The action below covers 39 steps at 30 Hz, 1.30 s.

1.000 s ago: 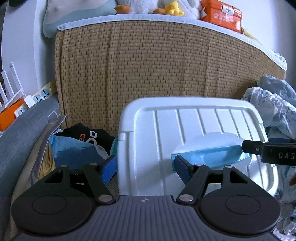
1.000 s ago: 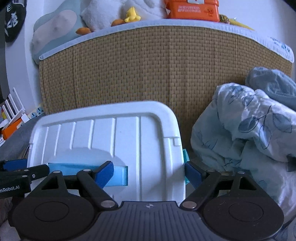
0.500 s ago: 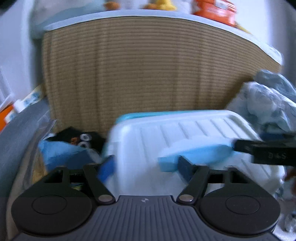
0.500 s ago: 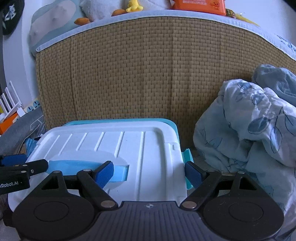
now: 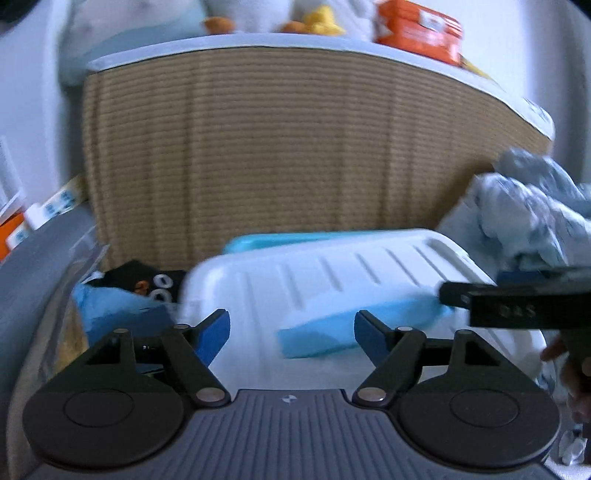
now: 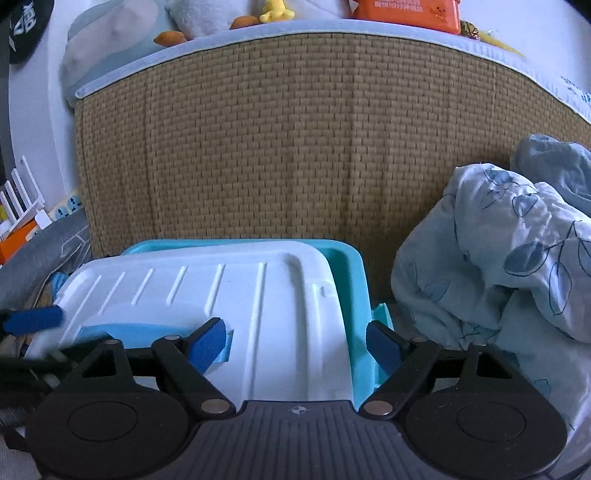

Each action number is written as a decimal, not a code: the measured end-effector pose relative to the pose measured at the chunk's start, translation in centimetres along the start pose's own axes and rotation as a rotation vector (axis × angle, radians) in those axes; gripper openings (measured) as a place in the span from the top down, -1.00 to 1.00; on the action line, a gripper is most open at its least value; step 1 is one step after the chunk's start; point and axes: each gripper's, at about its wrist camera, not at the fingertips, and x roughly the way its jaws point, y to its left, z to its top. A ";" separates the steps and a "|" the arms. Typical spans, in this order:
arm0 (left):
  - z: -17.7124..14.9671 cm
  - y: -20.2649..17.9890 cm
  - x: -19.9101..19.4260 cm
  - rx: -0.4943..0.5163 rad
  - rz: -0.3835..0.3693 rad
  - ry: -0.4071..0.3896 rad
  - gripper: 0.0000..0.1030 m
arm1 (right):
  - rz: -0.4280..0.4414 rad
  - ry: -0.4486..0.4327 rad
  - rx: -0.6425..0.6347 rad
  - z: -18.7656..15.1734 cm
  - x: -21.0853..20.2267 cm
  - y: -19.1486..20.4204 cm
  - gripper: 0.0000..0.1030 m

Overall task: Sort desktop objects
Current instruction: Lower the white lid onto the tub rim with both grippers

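Both tongs, left (image 5: 291,328) and right (image 6: 295,345), stand open astride the white lid (image 6: 258,314), seemingly tilted over a teal bin (image 6: 351,269); crumpled bedding (image 6: 509,258) crowds the right, woven headboard (image 6: 295,147) behind.

Blurred left view, box mostly hidden under its lid

The left wrist view is smeared. The white lid (image 6: 236,306) covers most of the teal box (image 6: 347,273). The orange packet (image 6: 406,11) is cut off at the top edge. Contents of the box are unseen.
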 end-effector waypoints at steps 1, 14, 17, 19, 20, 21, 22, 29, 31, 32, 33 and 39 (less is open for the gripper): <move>0.0 0.6 -0.3 -0.008 0.006 0.000 -0.50 | -0.002 -0.001 -0.002 0.0 -0.1 0.1 -0.66; -4.5 2.2 -6.7 -0.004 0.072 -0.052 -0.58 | -0.001 0.000 -0.002 0.1 -0.3 0.1 -0.66; -6.2 1.4 -7.3 0.036 0.060 -0.041 -0.58 | 0.002 0.001 0.002 0.1 -0.3 0.1 -0.66; -6.9 1.1 -7.2 0.050 0.053 -0.026 -0.58 | 0.008 0.002 0.003 0.1 -0.4 0.1 -0.66; -7.1 1.1 -7.0 0.056 0.052 -0.016 -0.58 | 0.014 0.002 0.003 0.1 -0.4 0.1 -0.66; -7.2 1.0 -6.7 0.061 0.051 -0.006 -0.58 | 0.020 0.003 0.002 0.1 -0.4 0.1 -0.66; -7.3 0.8 -6.4 0.065 0.052 -0.001 -0.58 | 0.033 0.005 0.002 0.1 -0.4 0.1 -0.66; -7.0 0.2 -5.9 0.058 0.042 0.005 -0.54 | 0.037 -0.016 -0.023 0.1 -1.0 0.6 -0.66; -6.9 -0.1 -5.9 0.061 0.040 0.000 -0.54 | 0.037 -0.023 -0.025 0.1 -1.2 0.6 -0.66; -6.9 -0.2 -5.9 0.062 0.037 -0.001 -0.54 | 0.037 -0.027 -0.025 0.2 -1.3 0.5 -0.66; -6.9 -0.2 -5.9 0.065 0.036 -0.001 -0.54 | 0.037 -0.031 -0.026 0.2 -1.4 0.5 -0.66; -6.6 -0.6 -5.5 0.093 0.018 0.003 -0.52 | 0.045 -0.046 -0.005 0.4 -2.2 0.1 -0.66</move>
